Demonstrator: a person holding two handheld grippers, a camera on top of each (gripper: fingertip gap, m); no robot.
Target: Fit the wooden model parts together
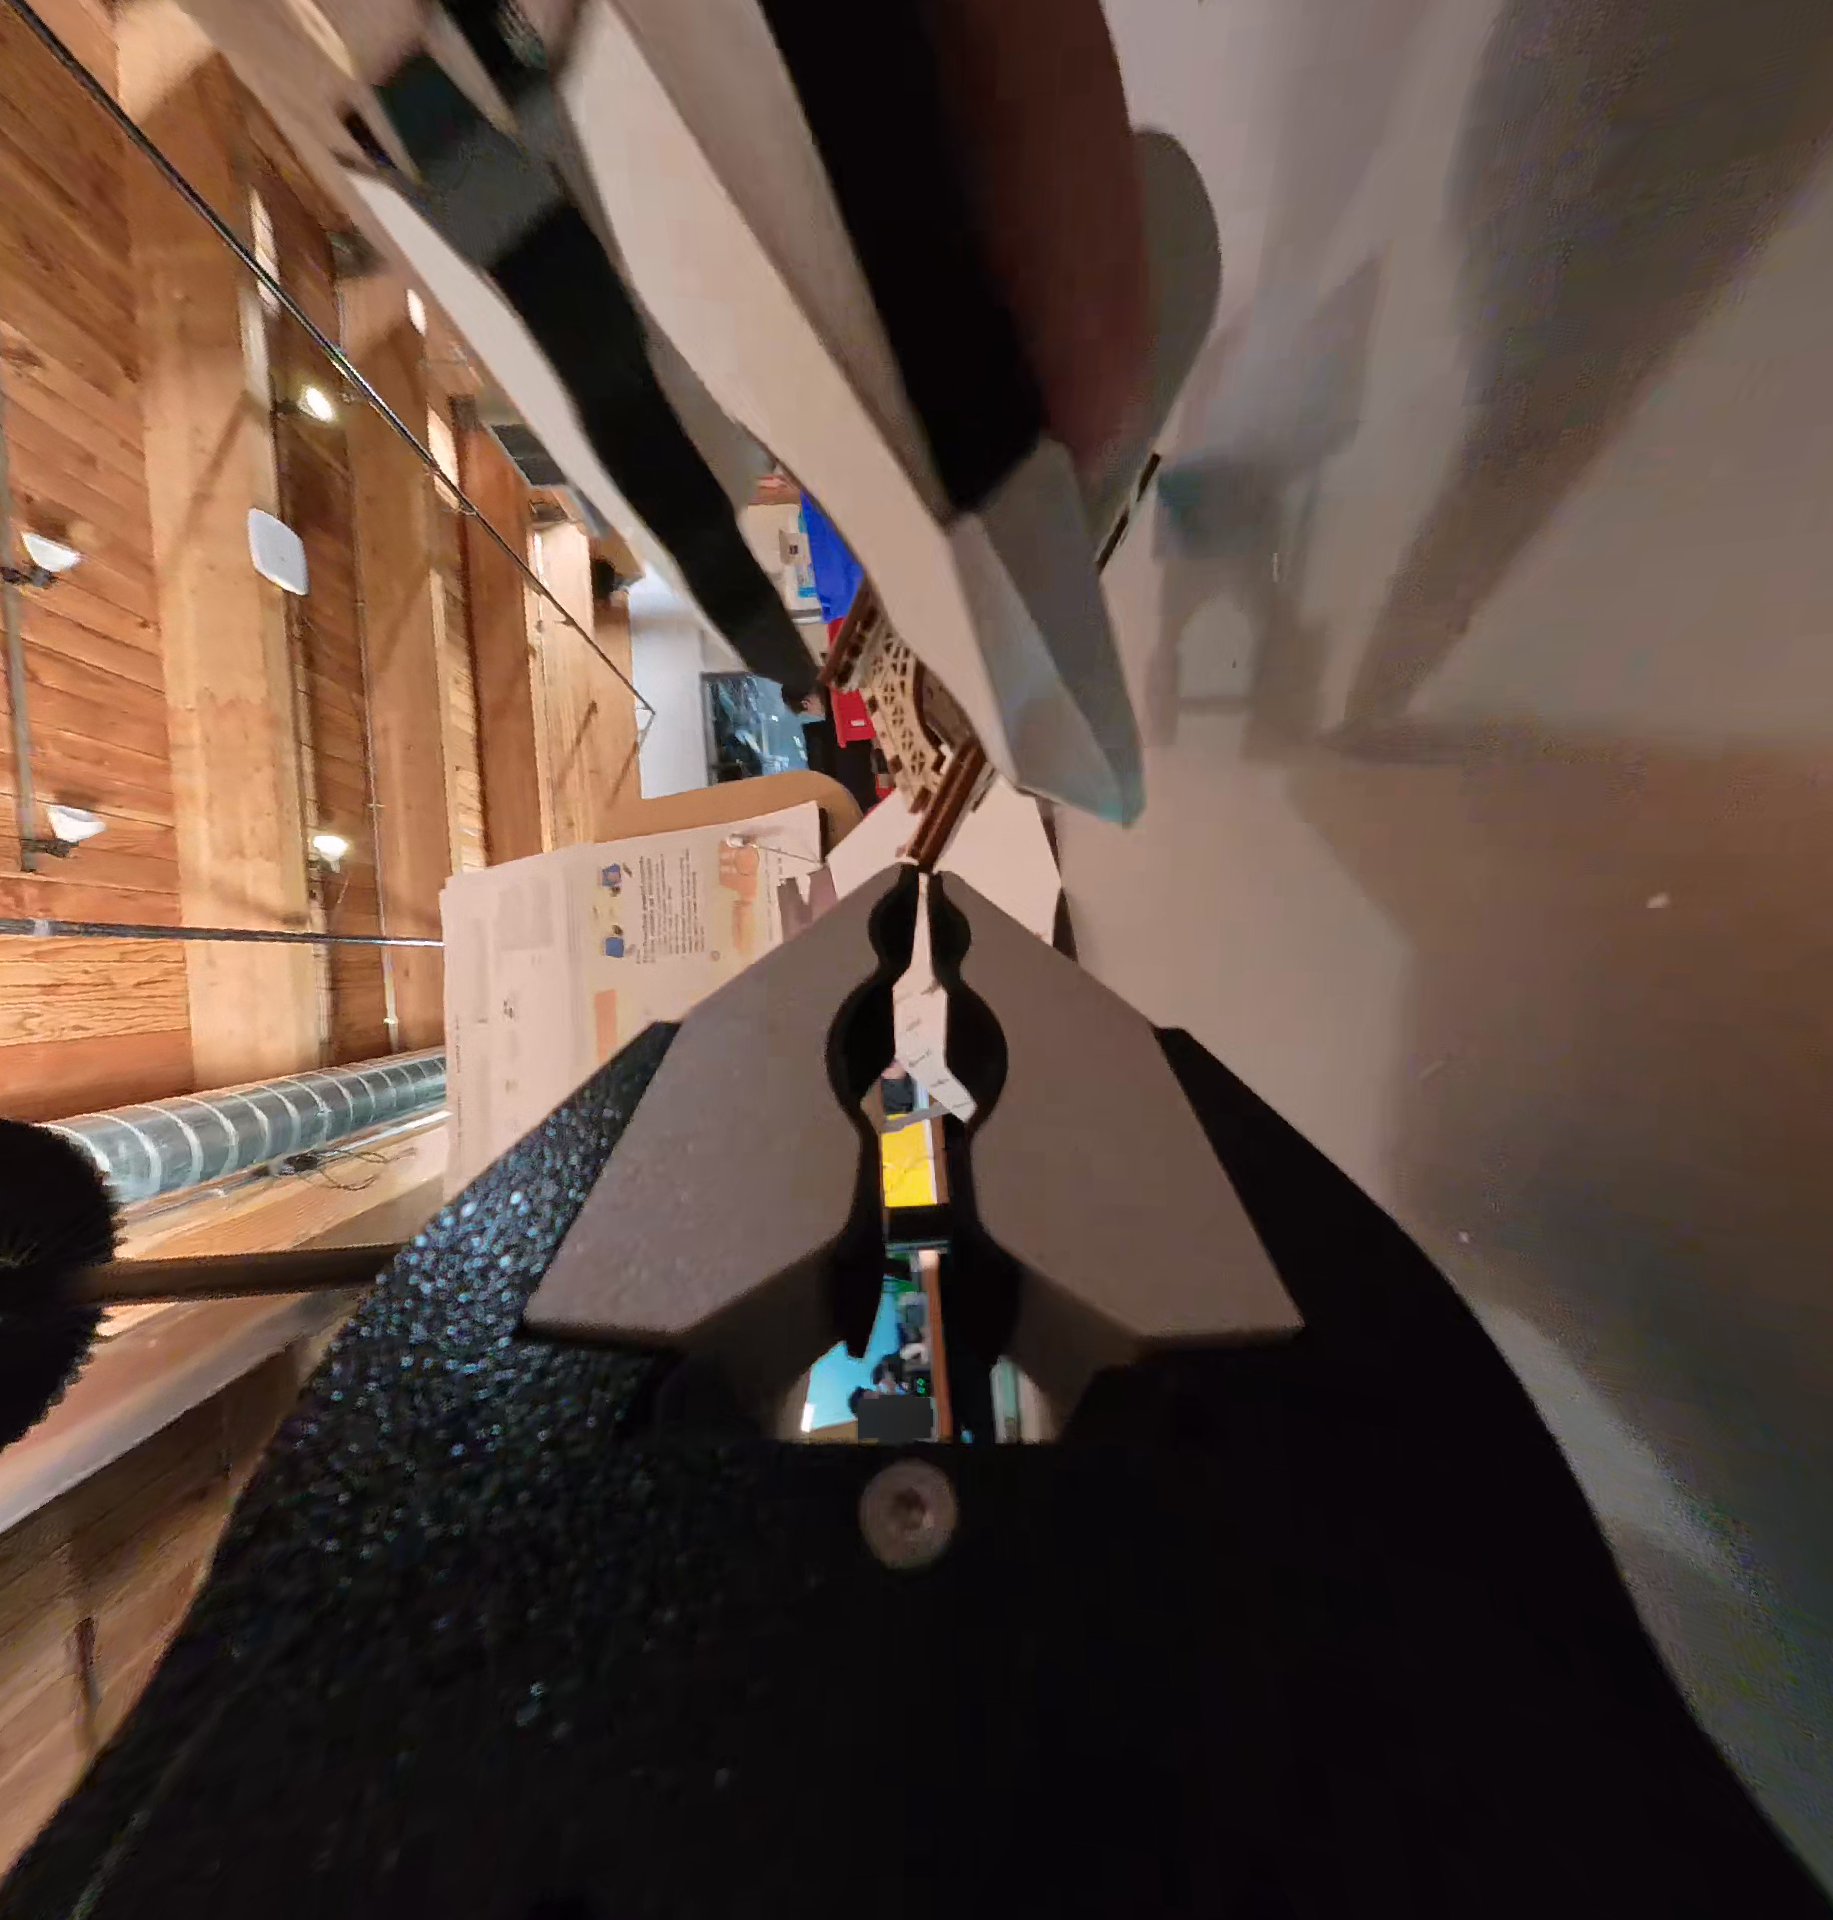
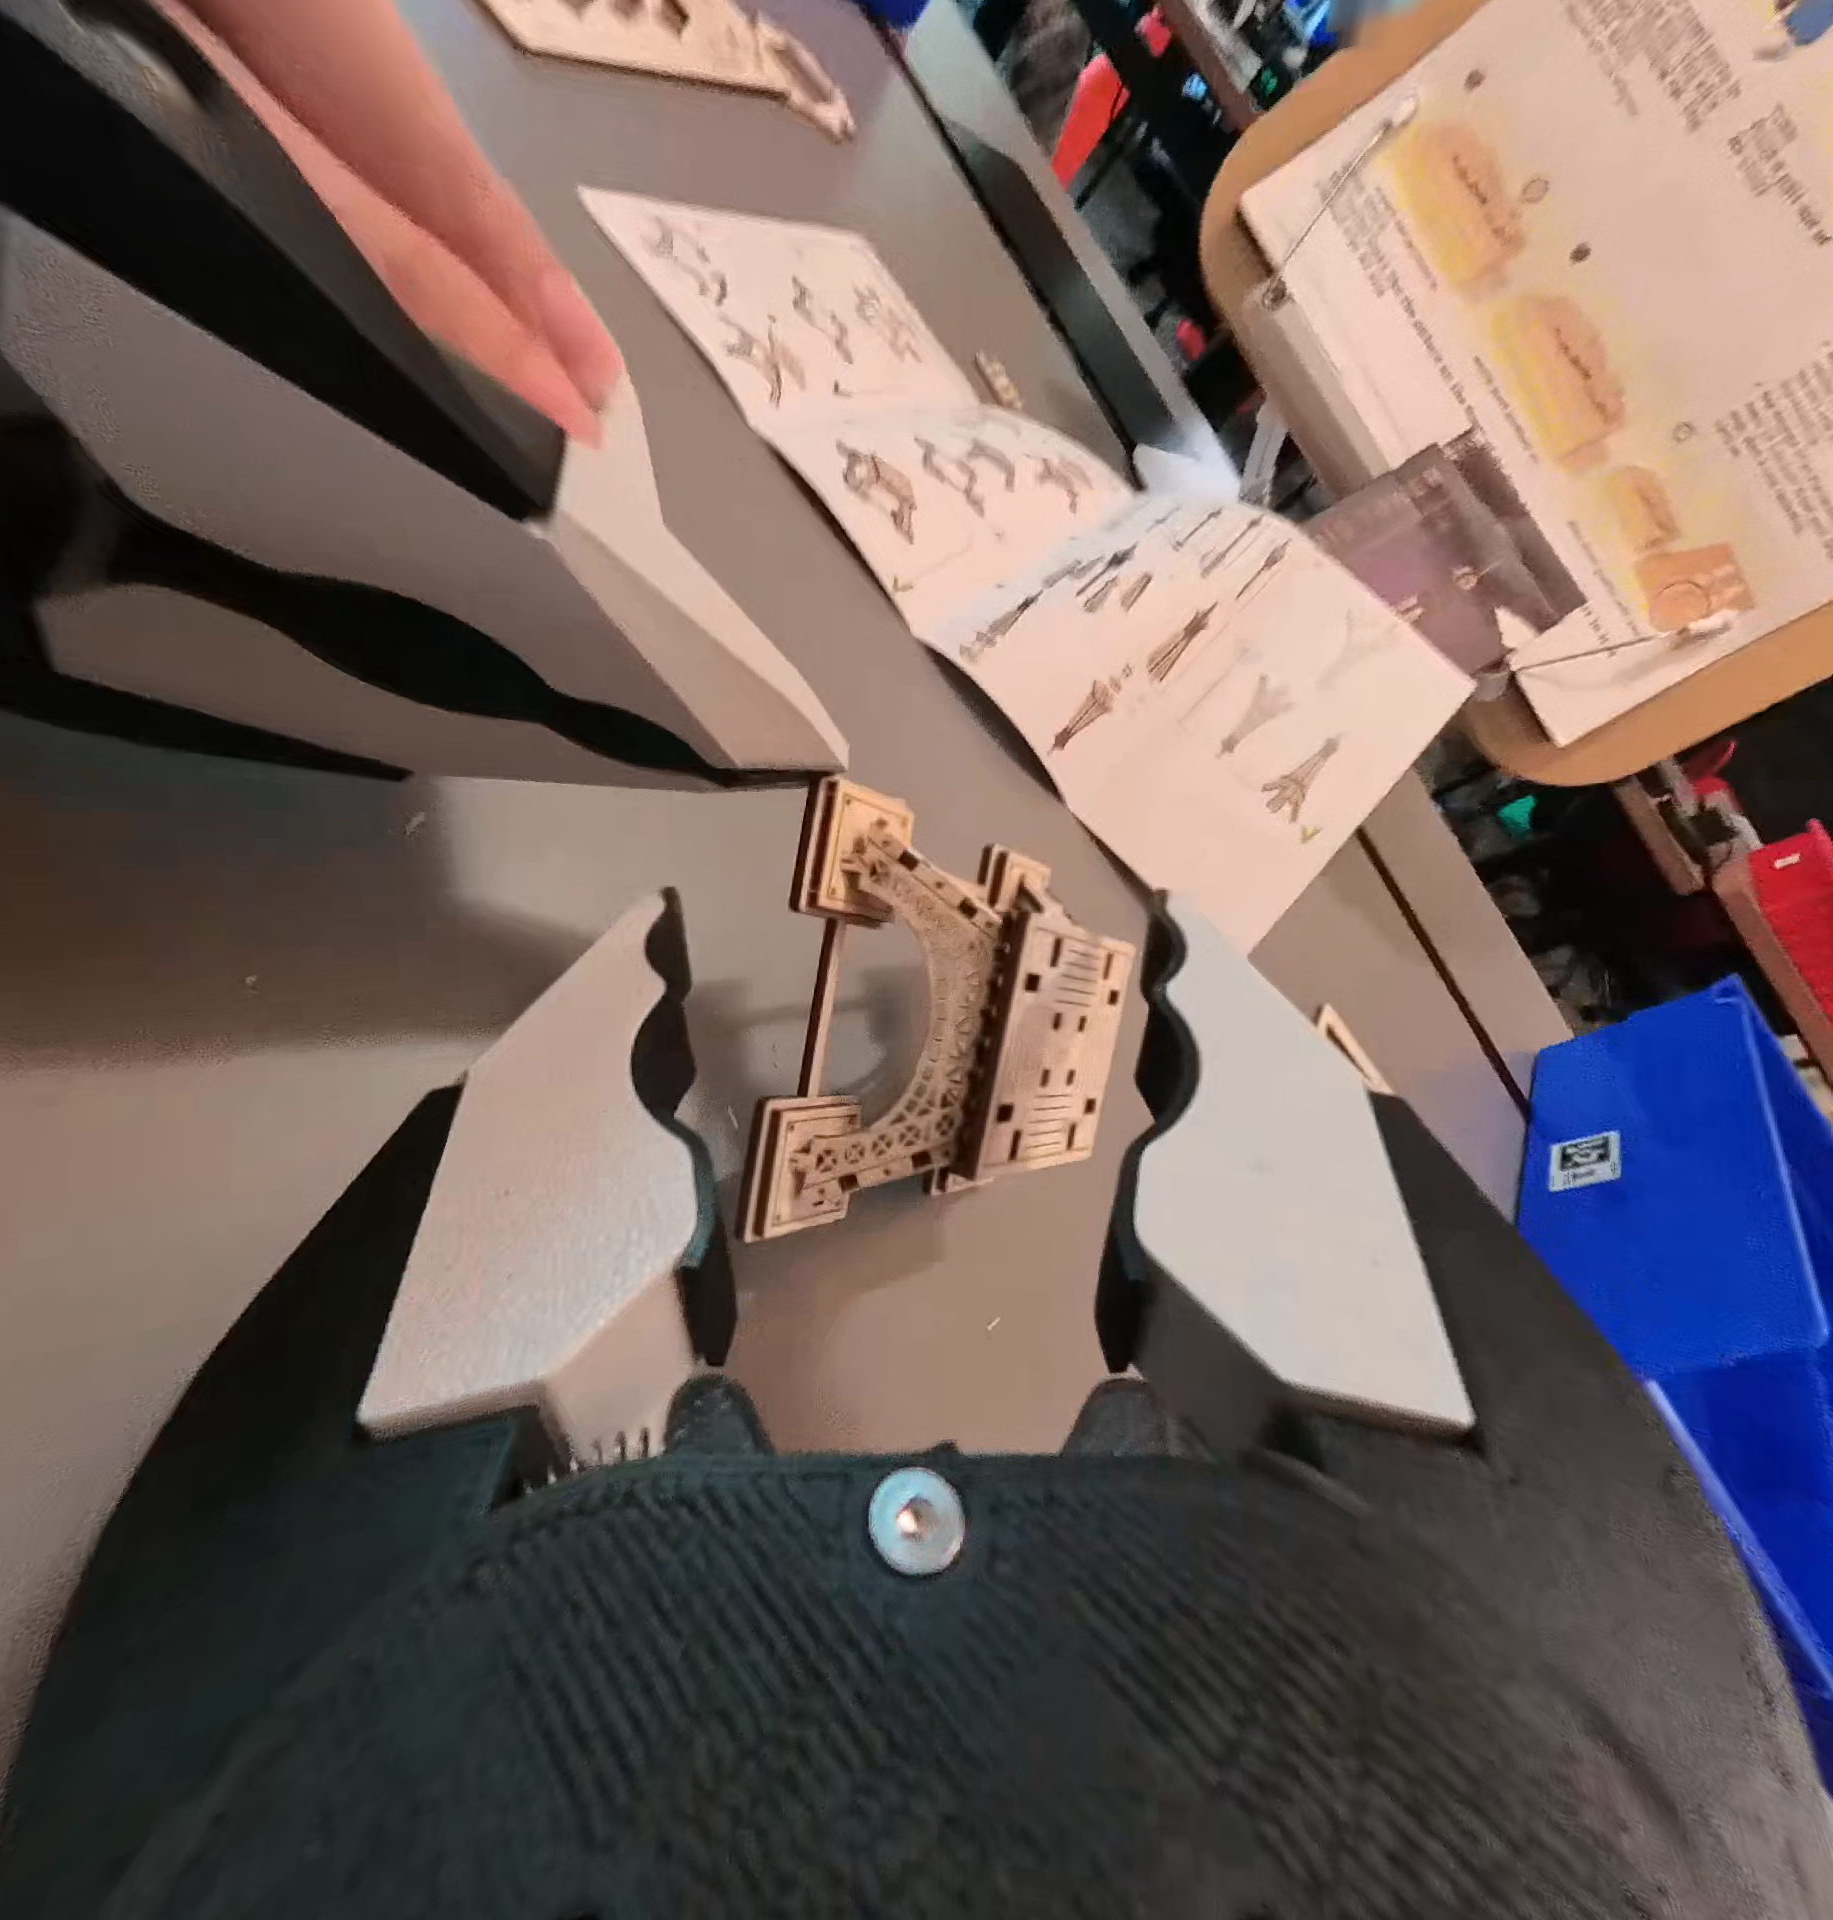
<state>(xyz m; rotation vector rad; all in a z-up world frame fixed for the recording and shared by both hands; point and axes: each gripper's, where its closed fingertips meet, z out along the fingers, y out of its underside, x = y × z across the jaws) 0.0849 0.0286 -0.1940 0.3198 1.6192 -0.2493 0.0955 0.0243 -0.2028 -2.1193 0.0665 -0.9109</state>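
Observation:
A partly built wooden model (image 2: 943, 1029), a lattice arch with square feet and a slotted plate, lies on the grey table (image 2: 216, 987). My right gripper (image 2: 917, 935) is open, one finger on each side of the model, not touching it. My left gripper (image 2: 829, 758) comes in from the upper left, held by a hand (image 2: 455, 239). Its jaws are shut and its tips rest at the model's far corner foot. In the left wrist view the left gripper (image 1: 917, 883) is shut, with the model's edge (image 1: 912, 707) right at its tips. I cannot tell whether it pinches the edge. The right gripper's finger (image 1: 1047, 675) shows above.
An open instruction booklet (image 2: 1047, 540) lies behind the model. A board with a printed sheet (image 2: 1618, 312) leans at the far right. A blue bin (image 2: 1722, 1247) stands off the table's right edge. A wooden parts sheet (image 2: 683, 52) lies at the far edge. Only a small space, under 4 cm, lies between the two pairs of fingers.

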